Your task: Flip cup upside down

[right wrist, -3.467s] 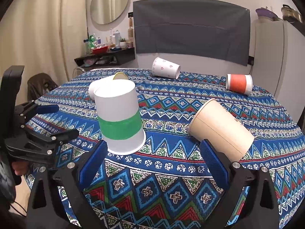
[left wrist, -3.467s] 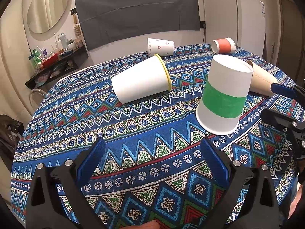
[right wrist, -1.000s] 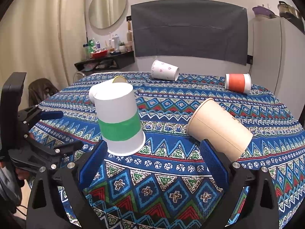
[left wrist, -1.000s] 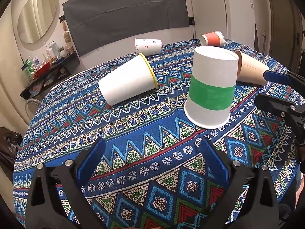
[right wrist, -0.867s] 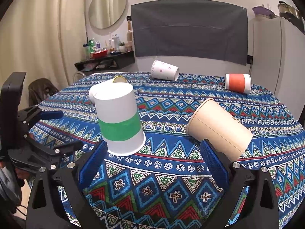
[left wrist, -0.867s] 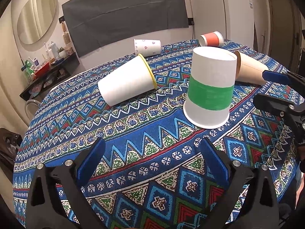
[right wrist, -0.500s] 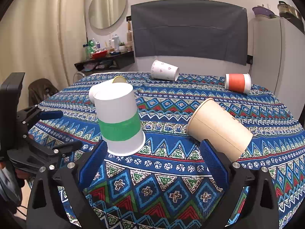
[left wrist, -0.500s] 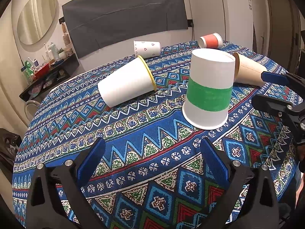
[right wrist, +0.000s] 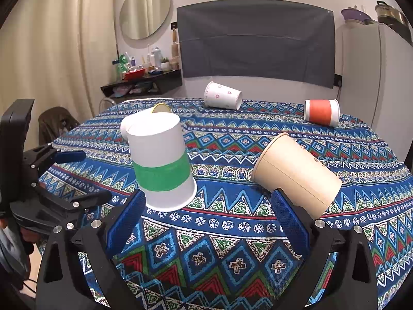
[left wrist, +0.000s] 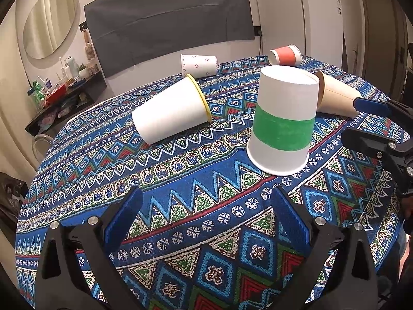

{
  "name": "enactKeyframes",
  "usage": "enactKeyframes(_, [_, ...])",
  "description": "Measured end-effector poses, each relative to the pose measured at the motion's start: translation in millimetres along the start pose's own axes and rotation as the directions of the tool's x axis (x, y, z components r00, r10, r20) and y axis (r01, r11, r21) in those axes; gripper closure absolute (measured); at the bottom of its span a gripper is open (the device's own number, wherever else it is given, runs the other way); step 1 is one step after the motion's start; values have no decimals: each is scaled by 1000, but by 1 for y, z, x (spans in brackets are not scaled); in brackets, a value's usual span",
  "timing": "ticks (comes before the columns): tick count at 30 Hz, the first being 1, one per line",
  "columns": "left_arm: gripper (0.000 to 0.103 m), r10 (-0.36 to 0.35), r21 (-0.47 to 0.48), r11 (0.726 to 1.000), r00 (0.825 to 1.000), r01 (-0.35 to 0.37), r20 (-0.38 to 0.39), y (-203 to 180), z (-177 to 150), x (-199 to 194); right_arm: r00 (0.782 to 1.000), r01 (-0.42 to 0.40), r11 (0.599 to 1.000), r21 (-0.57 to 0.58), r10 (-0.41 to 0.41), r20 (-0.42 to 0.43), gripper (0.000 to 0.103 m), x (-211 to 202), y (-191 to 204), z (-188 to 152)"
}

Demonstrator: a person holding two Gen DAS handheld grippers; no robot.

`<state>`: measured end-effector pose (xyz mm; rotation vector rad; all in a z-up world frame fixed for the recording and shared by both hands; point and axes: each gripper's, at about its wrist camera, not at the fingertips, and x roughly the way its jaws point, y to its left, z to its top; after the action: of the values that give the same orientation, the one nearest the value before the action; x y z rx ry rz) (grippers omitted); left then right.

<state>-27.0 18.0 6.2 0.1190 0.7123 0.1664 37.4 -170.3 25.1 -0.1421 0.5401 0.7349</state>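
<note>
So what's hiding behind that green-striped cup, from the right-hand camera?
Behind the green-striped cup, a white cup with a yellow rim lies on its side. Only its rim and base edge peek out; the rest is covered.

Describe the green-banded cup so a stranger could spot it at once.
On the patterned blue tablecloth, look near the front edge. The green-banded cup stands mouth-down; it is the only one of the five cups not lying on its side.

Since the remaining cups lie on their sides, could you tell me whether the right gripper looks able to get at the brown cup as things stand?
Probably yes: the right gripper is open, and the brown cup lies on its side just ahead with nothing between.
</note>
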Motion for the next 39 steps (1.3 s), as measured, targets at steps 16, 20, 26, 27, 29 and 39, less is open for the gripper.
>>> enactKeyframes(16, [6,-8,-9,1000,1000,8,1,2,0,0,1000,-1,1000,2,1,-2,9,1,-1,1])
enactKeyframes(20, [6,-5,-24,1000,1000,5,11,4,0,-2,1000,-1,1000,2,1,-2,9,0,-1,1])
enactKeyframes(26, [6,-5,-31,1000,1000,5,15,5,0,-2,1000,0,1000,2,0,-1,9,1,-1,1])
enactKeyframes(27, [6,-7,-30,1000,1000,7,12,5,0,-2,1000,-1,1000,2,1,-1,9,0,-1,1])
enactKeyframes(29, [6,-11,-32,999,1000,12,10,5,0,-1,1000,-1,1000,3,1,-2,9,1,-1,1])
enactKeyframes(39, [6,-26,-43,999,1000,26,0,8,1,1,1000,0,1000,3,0,-1,9,0,-1,1])
